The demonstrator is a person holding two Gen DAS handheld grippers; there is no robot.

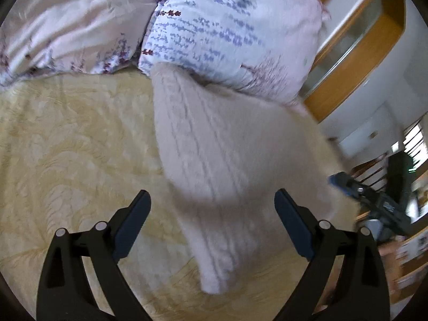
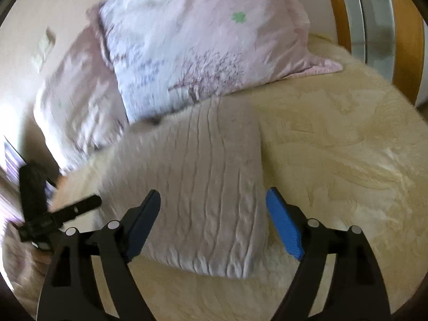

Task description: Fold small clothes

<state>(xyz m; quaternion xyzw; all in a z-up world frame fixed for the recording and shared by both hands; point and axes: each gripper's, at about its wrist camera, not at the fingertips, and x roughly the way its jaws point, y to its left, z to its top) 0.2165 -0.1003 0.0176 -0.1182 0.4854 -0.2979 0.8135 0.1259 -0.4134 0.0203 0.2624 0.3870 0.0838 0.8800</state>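
A pale pinkish-white cable-knit garment (image 1: 214, 160) lies folded on the cream bedspread (image 1: 67, 147), its far end against a pillow. In the left wrist view my left gripper (image 1: 212, 208) stands open just above the garment's near part, pads apart and touching nothing. The right gripper (image 1: 355, 190) shows at the garment's right edge. In the right wrist view the same knit garment (image 2: 200, 182) lies flat, and my right gripper (image 2: 214, 208) is open above its near edge, nothing pinched. The left gripper (image 2: 67, 208) appears blurred at the garment's left side.
Two floral pink-and-lilac pillows (image 1: 227, 32) (image 2: 187, 53) lie at the head of the bed behind the garment. A wooden headboard frame (image 1: 361, 61) curves at the right. Bare cream bedspread (image 2: 347, 147) stretches to the right of the garment.
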